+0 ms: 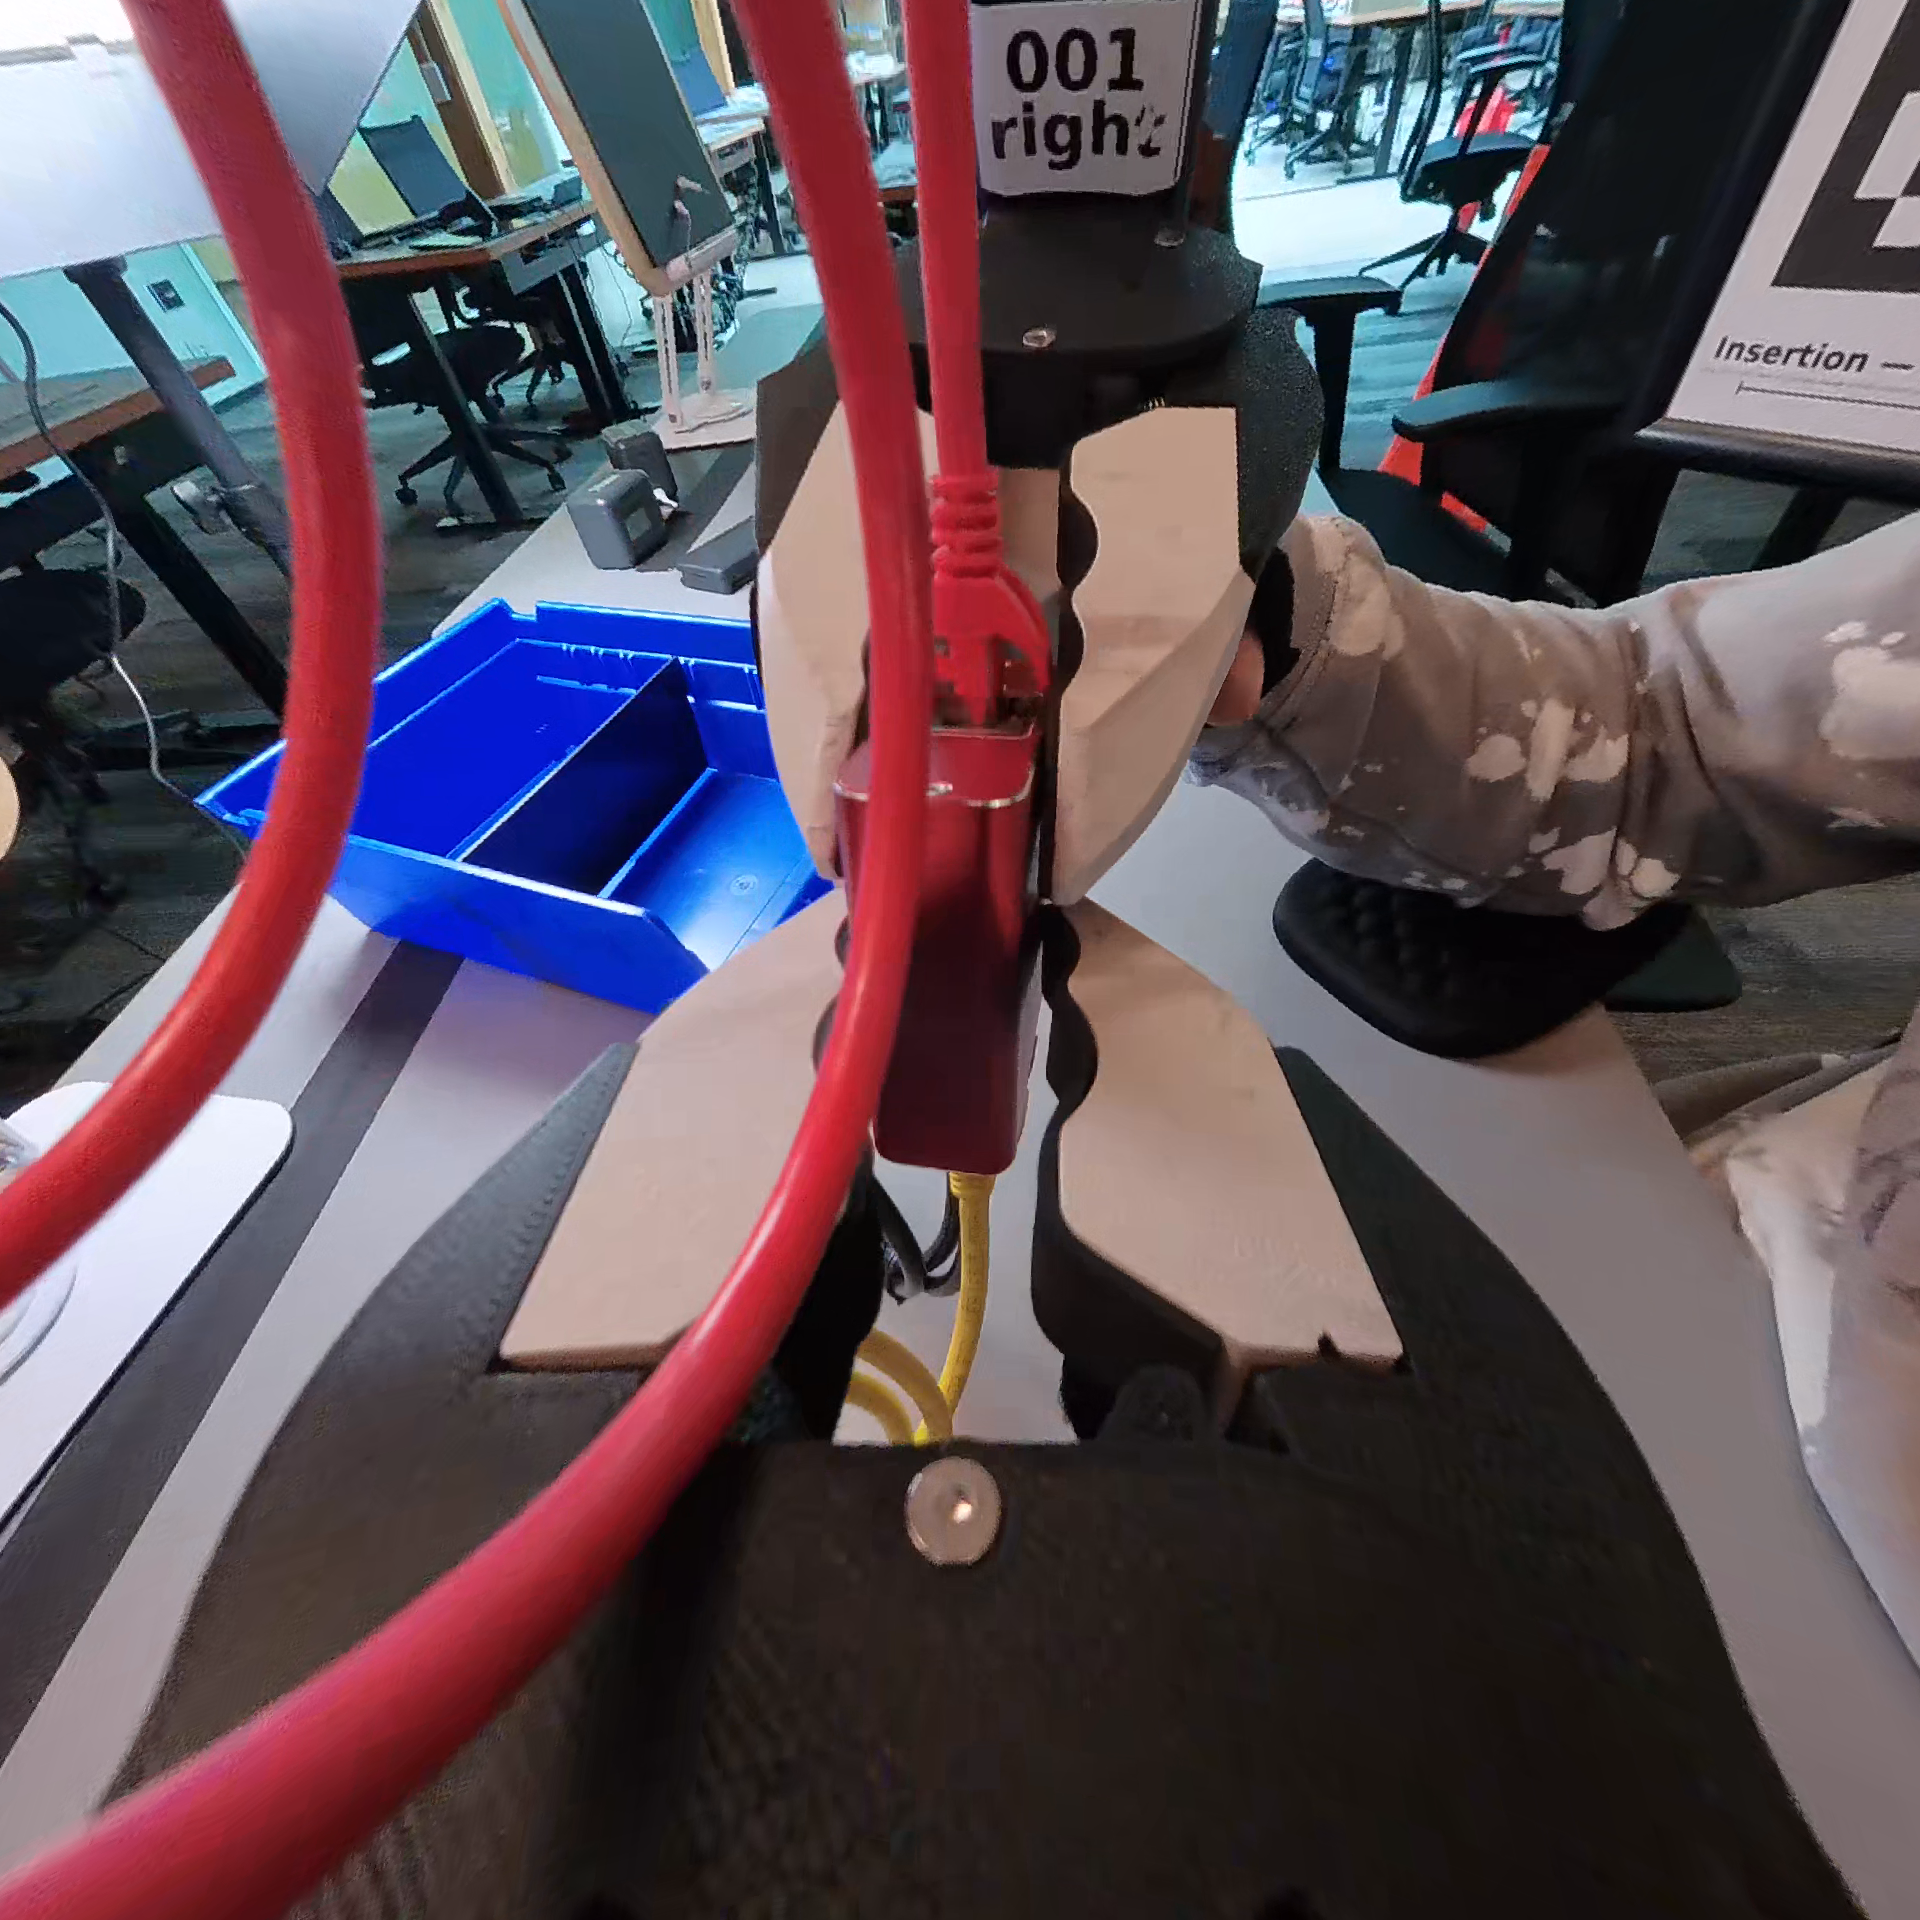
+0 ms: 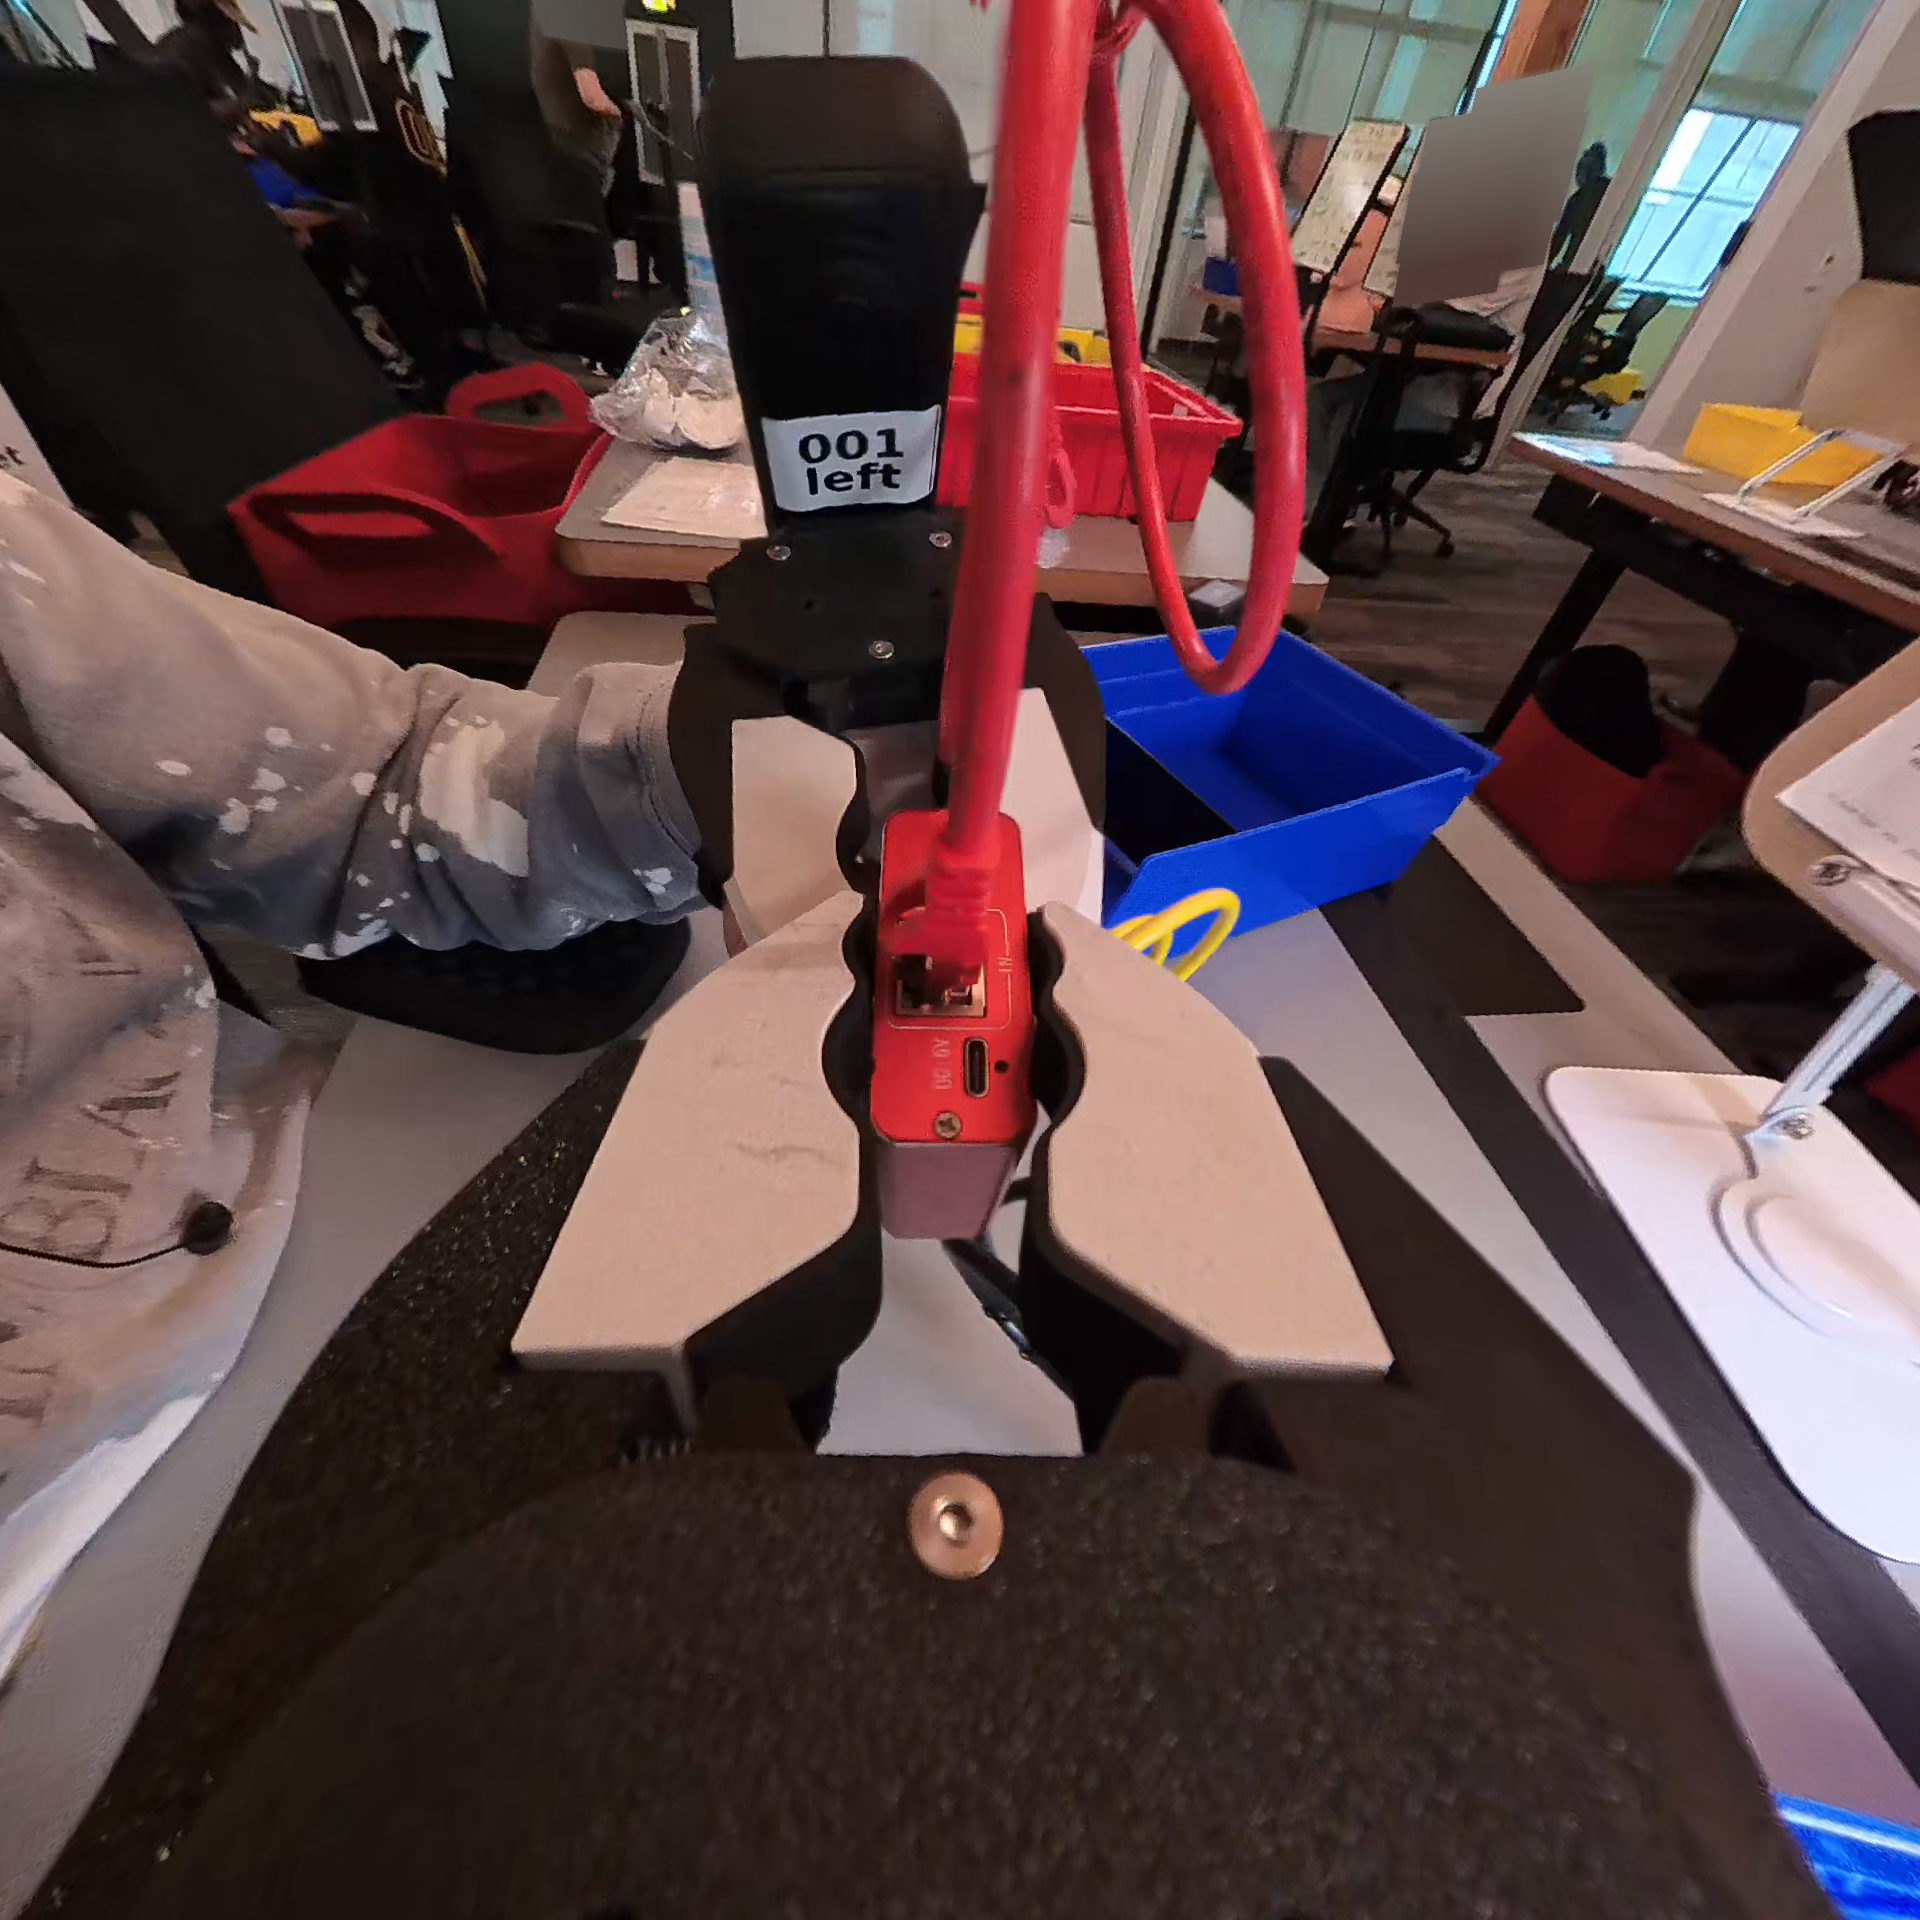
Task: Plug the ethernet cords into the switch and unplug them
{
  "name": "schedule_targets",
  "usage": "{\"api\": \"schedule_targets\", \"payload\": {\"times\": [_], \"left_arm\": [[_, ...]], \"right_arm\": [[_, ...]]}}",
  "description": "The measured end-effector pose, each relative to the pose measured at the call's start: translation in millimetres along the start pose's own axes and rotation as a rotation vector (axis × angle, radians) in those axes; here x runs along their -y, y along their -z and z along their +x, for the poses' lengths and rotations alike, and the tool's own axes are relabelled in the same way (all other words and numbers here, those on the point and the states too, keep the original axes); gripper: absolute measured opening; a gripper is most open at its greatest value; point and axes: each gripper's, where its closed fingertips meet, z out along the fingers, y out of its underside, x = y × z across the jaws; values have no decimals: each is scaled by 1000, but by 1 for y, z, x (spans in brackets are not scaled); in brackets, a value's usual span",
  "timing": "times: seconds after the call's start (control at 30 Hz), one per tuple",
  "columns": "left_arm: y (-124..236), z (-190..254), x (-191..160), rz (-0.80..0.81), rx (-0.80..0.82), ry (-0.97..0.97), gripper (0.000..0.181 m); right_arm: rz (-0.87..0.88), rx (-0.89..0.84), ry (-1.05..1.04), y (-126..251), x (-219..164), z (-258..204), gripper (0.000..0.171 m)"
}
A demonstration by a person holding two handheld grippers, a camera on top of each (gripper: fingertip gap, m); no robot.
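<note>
A red switch (image 1: 956, 987) is held lengthwise between my two grippers above the grey table (image 1: 1403, 1143). My left gripper (image 1: 945, 925) is shut on its body. My right gripper (image 2: 956, 925) faces it, fingers closed against the sides of the port end (image 2: 956, 1049). The red cord's plug (image 2: 951, 894) sits at the mouth of the port, between the right fingers; it also shows in the left wrist view (image 1: 982, 613). The red cord (image 1: 312, 623) loops high in front of the camera. A yellow cord (image 1: 971, 1278) and a black cable hang from the switch's other end.
A blue divided bin (image 1: 540, 914) stands on the table beside the grippers, also in the right wrist view (image 2: 1299, 842). A black pad (image 1: 1455, 977) lies under the person's sleeve (image 1: 1558, 727). A white stand base (image 2: 1766, 1247) sits at the table edge. Chairs and desks are behind.
</note>
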Motion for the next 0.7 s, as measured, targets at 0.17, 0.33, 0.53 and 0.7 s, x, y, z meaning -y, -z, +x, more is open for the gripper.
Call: {"api": "schedule_targets", "payload": {"times": [0.17,0.33,0.53,0.7], "left_arm": [[6,2,-16,-118,-63,92,28],[6,0,-27,-151,-112,207,28],[0,4,-39,-207,-143,233,28],[0,10,-48,-270,-164,226,28]], "right_arm": [[-8,-19,6,7,-2,4,27],[-31,-18,-43,18,-10,11,20],[-61,44,-94,15,-20,7,16],[-103,84,-78,14,-28,1,17]]}}
